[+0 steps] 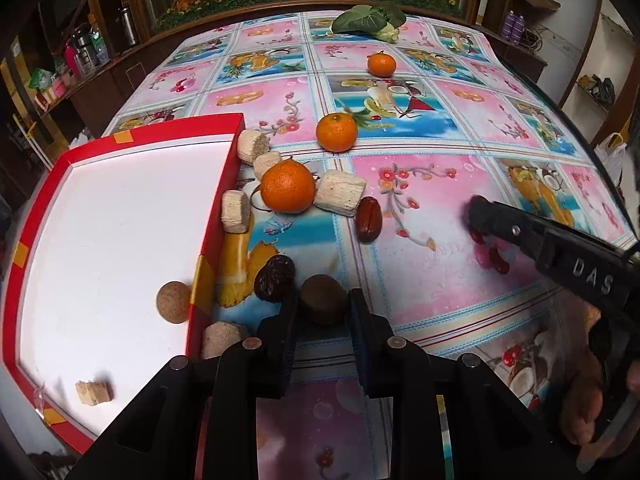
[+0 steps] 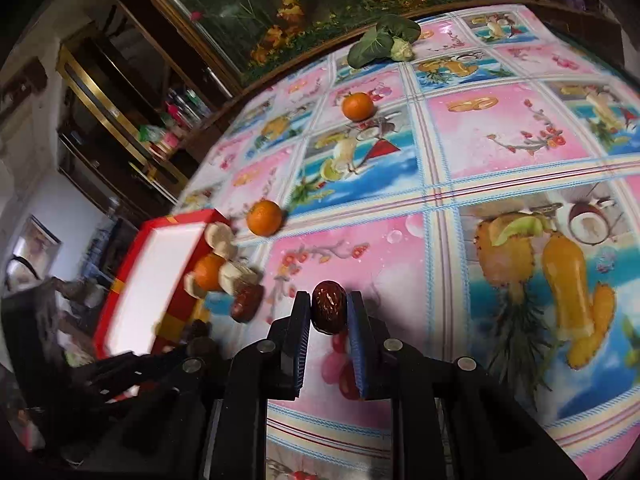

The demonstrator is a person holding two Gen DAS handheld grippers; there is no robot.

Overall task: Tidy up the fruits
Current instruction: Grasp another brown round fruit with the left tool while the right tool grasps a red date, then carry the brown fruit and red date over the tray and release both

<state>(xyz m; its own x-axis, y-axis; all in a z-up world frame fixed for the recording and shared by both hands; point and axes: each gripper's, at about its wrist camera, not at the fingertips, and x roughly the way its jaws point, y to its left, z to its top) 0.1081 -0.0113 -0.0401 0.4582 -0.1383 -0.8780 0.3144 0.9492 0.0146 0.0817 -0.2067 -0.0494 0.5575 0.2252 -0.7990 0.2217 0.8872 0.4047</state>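
Left claw (image 1: 323, 312): jaws narrow, pads pressed on either side of a dark brown round fruit (image 1: 323, 298) that sits on the surface (image 1: 420, 264), just outside the near right edge of the red box (image 1: 218, 216).

Right claw (image 2: 329, 312): jaws narrow, clamped on a glossy reddish-brown date (image 2: 329, 307); the date stands roughly upright between the blue pads. In the left wrist view this claw's black body enters from the right; raised letters on it read "DAS", the rest cut off by the frame edge.

Red box: shallow, white floor, orange tape patches on the rim. Inside it, a round tan fruit (image 1: 173, 302) against the right wall and a pale cut piece (image 1: 94, 392) near the front corner.

Loose items beside the box's right wall, on the surface:
- three oranges: one (image 1: 288, 186) among the pale pieces, one (image 1: 337, 132) just beyond it, one (image 1: 381, 64) farther back;
- several pale cylindrical cut pieces (image 1: 340, 194), some touching the nearest orange;
- a smooth red-brown date (image 1: 369, 219) just right of those pieces;
- a dark wrinkled date (image 1: 274, 278) near the left claw.

Far edge: a leafy green vegetable (image 1: 368, 18).

Surface covering is a printed cloth of pink and blue squares with fruit pictures; no legible text on it.
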